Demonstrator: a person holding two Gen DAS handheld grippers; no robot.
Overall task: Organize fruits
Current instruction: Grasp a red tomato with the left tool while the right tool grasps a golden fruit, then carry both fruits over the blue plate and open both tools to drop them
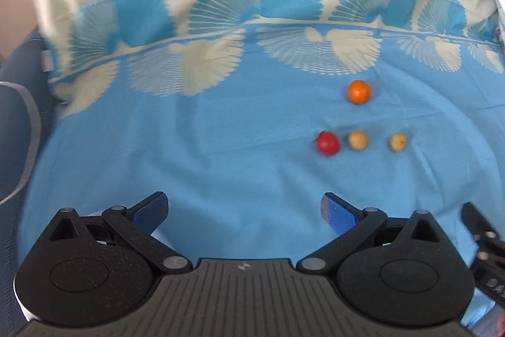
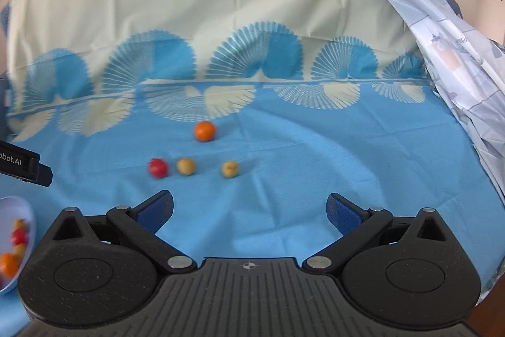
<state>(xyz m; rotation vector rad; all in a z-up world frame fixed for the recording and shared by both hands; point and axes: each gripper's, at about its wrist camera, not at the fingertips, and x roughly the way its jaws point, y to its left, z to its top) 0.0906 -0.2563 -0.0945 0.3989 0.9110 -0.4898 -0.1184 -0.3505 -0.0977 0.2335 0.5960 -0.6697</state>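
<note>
Lying on the blue cloth (image 2: 284, 179) are four small round fruits: one orange (image 2: 205, 131), one red fruit (image 2: 157, 168), two yellowish fruits (image 2: 186, 166) (image 2: 230, 169). Left gripper (image 1: 244, 210) and right gripper (image 2: 250, 210) are both spread wide, empty. A bowl (image 2: 30, 220) of fruit sits left.

Both wrist cams look fwd, low over blue cloth (image 1: 221, 147); share orange fruit (image 2: 205, 131), near.

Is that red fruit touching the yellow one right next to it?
Apart. In the right wrist view a strip of blue cloth shows between the red fruit and the nearest yellow fruit.
</note>
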